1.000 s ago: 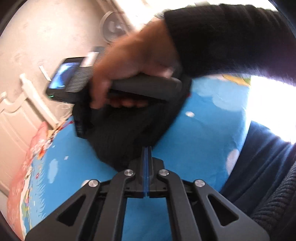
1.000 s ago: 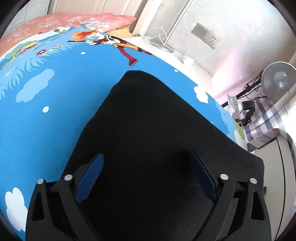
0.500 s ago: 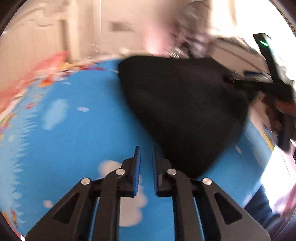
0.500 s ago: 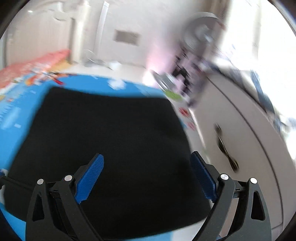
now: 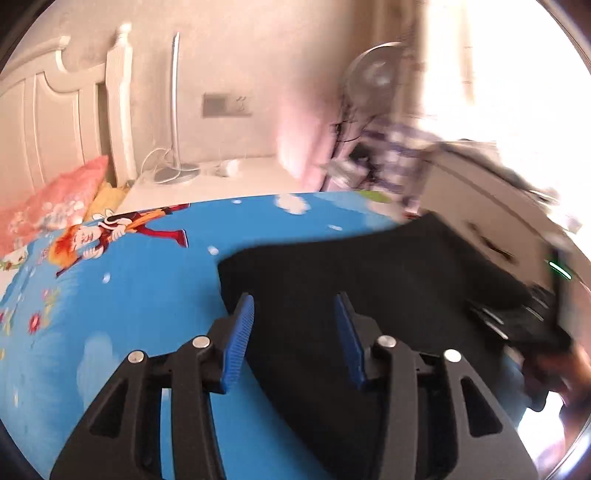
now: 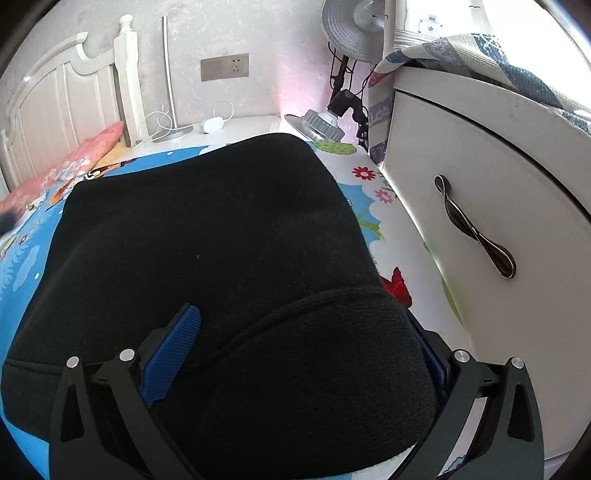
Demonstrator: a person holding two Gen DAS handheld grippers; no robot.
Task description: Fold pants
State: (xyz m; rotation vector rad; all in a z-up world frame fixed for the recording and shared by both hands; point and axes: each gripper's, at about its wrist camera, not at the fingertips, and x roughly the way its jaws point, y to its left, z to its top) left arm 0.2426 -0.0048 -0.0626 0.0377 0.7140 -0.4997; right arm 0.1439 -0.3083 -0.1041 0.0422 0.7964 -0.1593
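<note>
White headboard (image 5: 44, 122) far left, pink floral pillow (image 5: 55, 206) just below it. Bed covered by a blue cartoon-print sheet (image 5: 122, 295) with clouds and a red-haired figure.

Left tool (image 5: 293, 325): blue pads apart, jaws opening. Nothing pinched; the left pad sits over the edge where sheet meets cloth, the right pad over the black cloth, no visible contact with either.

Black pants (image 6: 207, 236) lie folded on the sheet, a thick flat block near the bed's right edge. In the left wrist view the same garment spreads from the tool toward the right, blurred there.

Right tool (image 6: 306, 347): jaws opening, at their widest. A rounded folded end of the pants fills the gap between the pads; the left pad stands clear of the cloth beside it, the right pad is mostly hidden behind the fold, so contact there cannot be told. No squeeze visible.

Nightstand top behind the bed holds a lamp base (image 6: 168, 134) and white cable. Wall socket (image 6: 224, 67) above. Fan (image 6: 354, 26) at top. White drawer front (image 6: 480, 221) with a dark metal handle (image 6: 474, 227) far right, just beside the bed.
</note>
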